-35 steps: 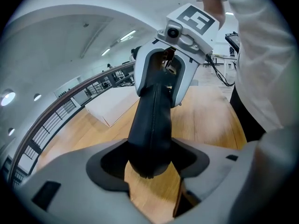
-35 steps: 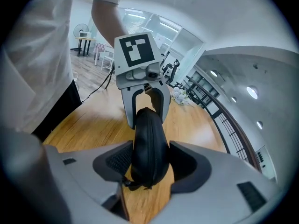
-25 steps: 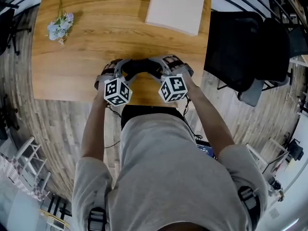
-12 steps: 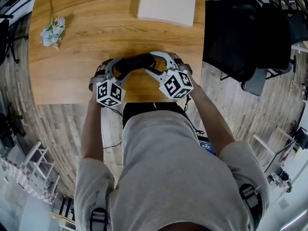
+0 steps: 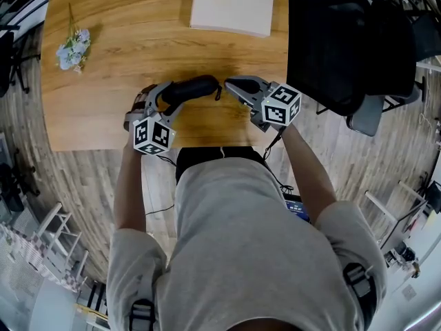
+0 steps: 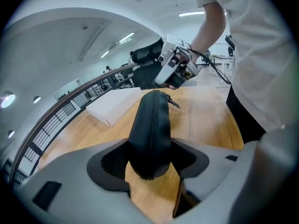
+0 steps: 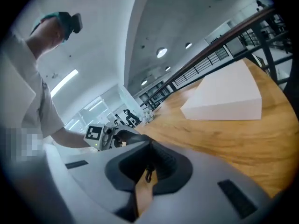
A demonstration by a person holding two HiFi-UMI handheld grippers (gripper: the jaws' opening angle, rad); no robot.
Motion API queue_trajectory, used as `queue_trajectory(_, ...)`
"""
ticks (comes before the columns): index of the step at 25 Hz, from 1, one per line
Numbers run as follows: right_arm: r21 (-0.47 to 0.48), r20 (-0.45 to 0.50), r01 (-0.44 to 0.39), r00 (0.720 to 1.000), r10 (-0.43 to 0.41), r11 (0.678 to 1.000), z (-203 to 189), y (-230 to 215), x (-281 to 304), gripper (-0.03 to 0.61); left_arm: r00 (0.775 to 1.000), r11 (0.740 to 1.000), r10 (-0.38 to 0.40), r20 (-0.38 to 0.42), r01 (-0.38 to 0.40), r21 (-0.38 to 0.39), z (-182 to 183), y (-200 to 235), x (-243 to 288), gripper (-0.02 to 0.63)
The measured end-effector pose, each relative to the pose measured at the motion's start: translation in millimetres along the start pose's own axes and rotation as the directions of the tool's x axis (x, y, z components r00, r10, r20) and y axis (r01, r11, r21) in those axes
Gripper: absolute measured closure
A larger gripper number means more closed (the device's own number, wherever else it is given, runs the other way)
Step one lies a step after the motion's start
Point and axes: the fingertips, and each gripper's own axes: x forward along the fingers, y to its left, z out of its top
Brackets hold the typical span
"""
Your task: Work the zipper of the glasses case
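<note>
Wooden desk [image 5: 103, 116] carries a white rectangular box [image 5: 231, 5]; on the person's side of that box, the left tool [image 5: 169, 96] clamps a black zippered glasses case [image 5: 194, 86]; the right tool [image 5: 231, 85], jaws just closed, pinches its small dark zipper pull [image 7: 148, 172].

The glasses case [image 6: 150, 134] looks matt and smooth, the table [image 5: 103, 116] grained wood.

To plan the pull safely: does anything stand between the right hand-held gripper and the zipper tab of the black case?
Nothing visible does. The right hand-held gripper has just closed on the small dark zipper tab of the black fabric glasses case.
</note>
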Motion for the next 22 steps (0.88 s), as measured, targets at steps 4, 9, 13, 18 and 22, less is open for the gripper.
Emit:
queue_trajectory(4,0.007,-0.064,-0.062,0.996,0.062,0.998,-17,-1,2,0.538,1.0,1.0,0.018,0.013,-0.018,0.017,3,6,-5,0.334)
queue_trajectory(9,0.056,-0.11,-0.208,0.971,0.213,0.976,-26,11,15,0.383,0.999,0.995,0.001,0.049,-0.006,0.095,8,5,-19,0.334)
queue_trajectory(13,0.152,-0.093,-0.326,0.935,0.342,0.933,-30,19,22,0.38,0.998,0.992,-0.008,0.06,0.001,0.126,8,4,-27,0.334)
queue_trajectory(18,0.232,-0.055,-0.436,0.886,0.46,0.869,-25,29,24,0.374,0.998,0.986,-0.021,0.059,0.011,0.165,9,1,-33,0.334)
queue_trajectory(22,0.242,-0.063,-0.482,0.859,0.509,0.842,-23,38,25,0.388,0.999,0.984,-0.016,0.046,0.008,0.176,6,1,-35,0.334)
